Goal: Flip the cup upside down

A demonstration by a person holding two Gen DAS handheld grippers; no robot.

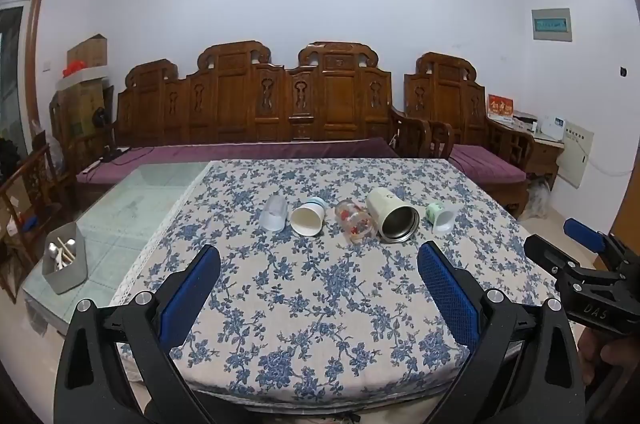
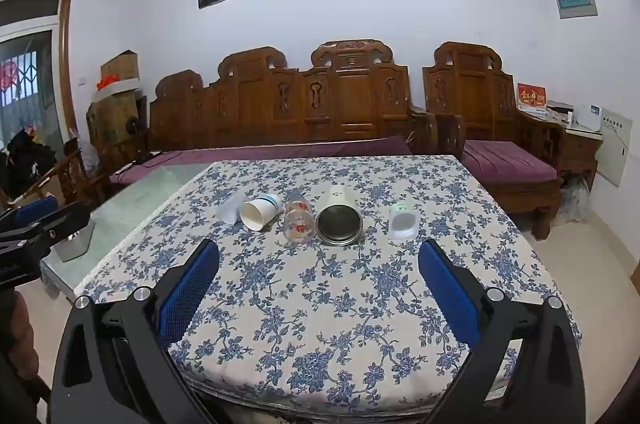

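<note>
Several cups lie on their sides in a row on the floral tablecloth (image 1: pixel 320 304), mouths toward me: a clear plastic cup (image 1: pixel 274 213), a white paper cup (image 1: pixel 307 217), a flowered glass (image 1: pixel 355 226), a cream steel-lined tumbler (image 1: pixel 393 215) and a small green-and-clear cup (image 1: pixel 441 217). They also show in the right wrist view: paper cup (image 2: pixel 259 213), glass (image 2: pixel 298 219), tumbler (image 2: pixel 339 217), small cup (image 2: pixel 402 221). My left gripper (image 1: pixel 319 278) is open and empty, well short of the row. My right gripper (image 2: pixel 319 276) is open and empty, also short of the row.
A grey holder with utensils (image 1: pixel 65 264) stands on the bare glass tabletop (image 1: pixel 132 208) at left. A carved wooden sofa (image 1: pixel 256 112) with purple cushions runs behind the table. The right gripper shows at the right edge of the left wrist view (image 1: pixel 588 264).
</note>
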